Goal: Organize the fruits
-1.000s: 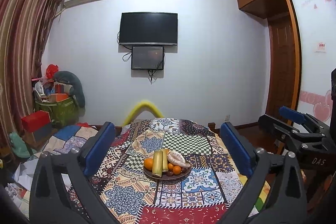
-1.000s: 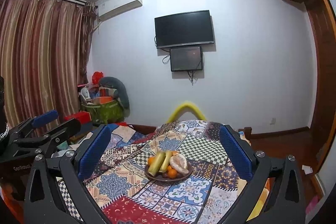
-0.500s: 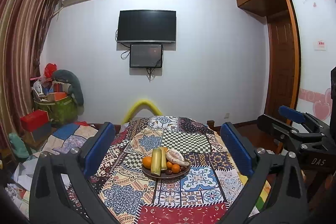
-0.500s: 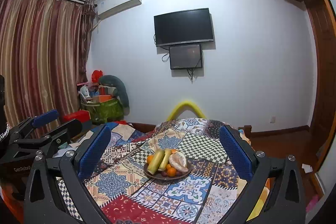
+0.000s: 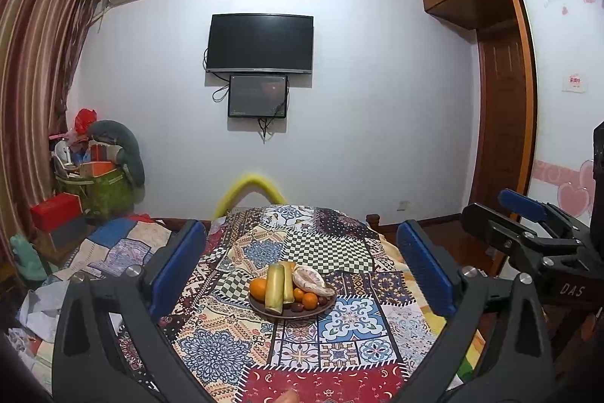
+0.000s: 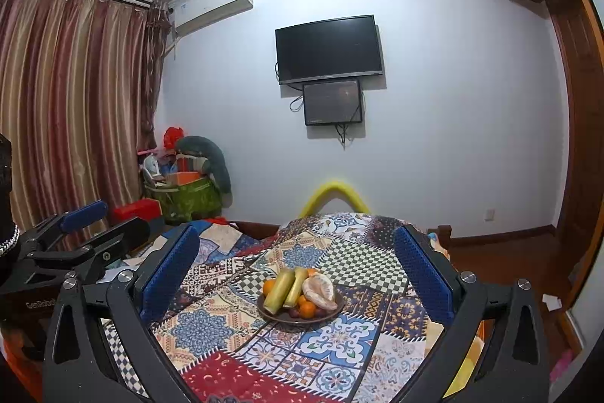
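"DAS" was printed in pale letters on the right gripper (image 5: 523,210) body; "GenRobo", cut off, was seen on the left gripper (image 6: 85,220) body. Other signs were illegible.

left gripper (image 5: 300,267) held level, jaws spread wide, nothing between my blue pads (image 5: 177,267). right gripper (image 6: 296,270) same: wide apart, empty, pointing forward. both side by side at about equal height, each visible at the edge of the other's view.

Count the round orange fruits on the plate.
3 visible: one at the plate's left edge, two near its front; others may be hidden beneath.
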Demonstrator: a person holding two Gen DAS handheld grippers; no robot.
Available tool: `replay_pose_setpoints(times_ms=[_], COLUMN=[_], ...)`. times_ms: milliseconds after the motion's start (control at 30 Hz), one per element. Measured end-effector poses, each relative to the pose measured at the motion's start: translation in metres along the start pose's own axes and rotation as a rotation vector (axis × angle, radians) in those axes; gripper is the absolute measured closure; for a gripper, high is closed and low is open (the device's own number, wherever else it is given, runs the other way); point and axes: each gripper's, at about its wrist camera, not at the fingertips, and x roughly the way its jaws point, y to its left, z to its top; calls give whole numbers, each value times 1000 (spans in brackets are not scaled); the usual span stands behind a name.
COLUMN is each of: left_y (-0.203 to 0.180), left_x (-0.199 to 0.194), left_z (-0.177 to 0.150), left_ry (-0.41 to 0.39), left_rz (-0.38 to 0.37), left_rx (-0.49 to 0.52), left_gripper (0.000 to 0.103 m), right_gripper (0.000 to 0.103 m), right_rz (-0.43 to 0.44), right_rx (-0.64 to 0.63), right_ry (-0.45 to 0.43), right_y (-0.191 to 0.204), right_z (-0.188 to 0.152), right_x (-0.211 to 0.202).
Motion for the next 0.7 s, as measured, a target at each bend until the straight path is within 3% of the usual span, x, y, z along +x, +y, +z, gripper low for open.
replay_pose_setpoints(times_ms=[700], left_y=[3], left_x=[6], left_z=[-6], left_ry=[27], left_rz=[-37], left_rx=[-8], left_gripper=[1], right_gripper=[0], right_rz=[-4], right_rx=[0], right_ry=[13], right_y=[-3], right_z=[0], right_x=[5])
